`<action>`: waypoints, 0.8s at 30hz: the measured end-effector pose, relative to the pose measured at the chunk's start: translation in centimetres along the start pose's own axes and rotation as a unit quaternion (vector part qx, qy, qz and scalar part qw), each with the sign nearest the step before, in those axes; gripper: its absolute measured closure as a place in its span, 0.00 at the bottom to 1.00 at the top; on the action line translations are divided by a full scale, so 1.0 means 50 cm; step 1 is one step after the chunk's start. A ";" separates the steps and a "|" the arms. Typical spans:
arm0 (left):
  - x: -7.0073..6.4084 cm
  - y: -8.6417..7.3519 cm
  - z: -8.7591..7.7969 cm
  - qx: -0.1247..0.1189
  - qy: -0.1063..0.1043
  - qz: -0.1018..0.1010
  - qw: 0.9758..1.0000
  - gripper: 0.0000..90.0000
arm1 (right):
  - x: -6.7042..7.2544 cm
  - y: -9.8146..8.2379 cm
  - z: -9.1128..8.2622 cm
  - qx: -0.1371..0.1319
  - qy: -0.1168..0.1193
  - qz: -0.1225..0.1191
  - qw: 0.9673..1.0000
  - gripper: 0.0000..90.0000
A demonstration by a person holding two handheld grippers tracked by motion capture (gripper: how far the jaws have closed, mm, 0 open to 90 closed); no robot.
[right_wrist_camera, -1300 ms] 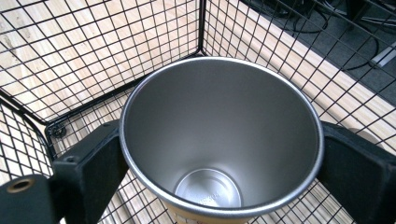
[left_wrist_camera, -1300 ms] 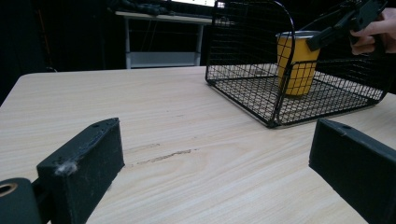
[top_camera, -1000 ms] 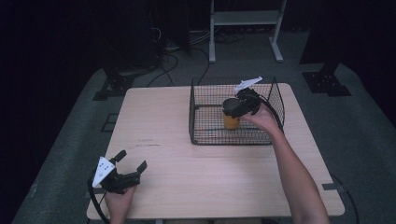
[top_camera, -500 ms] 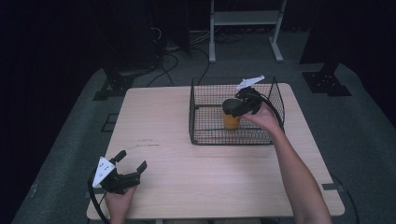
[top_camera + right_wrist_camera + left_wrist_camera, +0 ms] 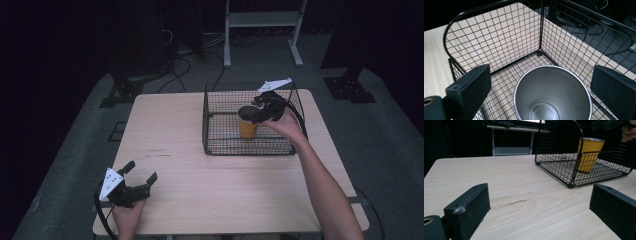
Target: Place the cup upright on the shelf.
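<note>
A yellow metal cup stands upright on the floor of a black wire basket at the table's back right. My right gripper hovers just above the cup's rim, open. In the right gripper view its jaws stand wide apart on either side of the cup's steel-lined mouth, touching nothing. My left gripper rests open near the front left of the table, with nothing between its jaws. From the left gripper view the cup shows through the basket's mesh.
The light wooden table has bare room between the basket and the left gripper. Around the table lies grey floor with cables, dark stands and a white frame at the back.
The right gripper has drifted slightly up and back over the cup. The cup stays put in the basket. The left gripper has not moved.
</note>
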State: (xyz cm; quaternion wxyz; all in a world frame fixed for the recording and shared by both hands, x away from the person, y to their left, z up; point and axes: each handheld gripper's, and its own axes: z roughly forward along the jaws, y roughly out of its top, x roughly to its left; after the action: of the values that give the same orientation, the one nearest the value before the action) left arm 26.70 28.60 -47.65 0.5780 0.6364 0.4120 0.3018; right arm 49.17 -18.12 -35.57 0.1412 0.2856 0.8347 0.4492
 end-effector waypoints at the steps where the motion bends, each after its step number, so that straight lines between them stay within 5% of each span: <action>1: -0.001 0.000 0.000 0.001 0.001 0.001 1.000 0.03 | 0.000 0.000 -0.002 0.001 0.002 0.001 1.000 0.03; 14: -0.002 0.000 0.001 0.000 -0.006 0.005 1.000 0.03 | 0.023 -0.028 -0.035 -0.016 0.024 0.018 0.999 0.03; 24: -0.003 0.000 0.001 0.000 -0.004 0.006 1.000 0.03 | 0.053 -0.034 -0.063 -0.011 0.038 0.005 0.999 0.03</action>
State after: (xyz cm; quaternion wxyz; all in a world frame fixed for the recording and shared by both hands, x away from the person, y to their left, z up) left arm 26.66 28.45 -47.62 0.5776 0.6403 0.4058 0.3028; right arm 44.90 -19.35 -35.16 0.1103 0.2705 0.8332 0.4694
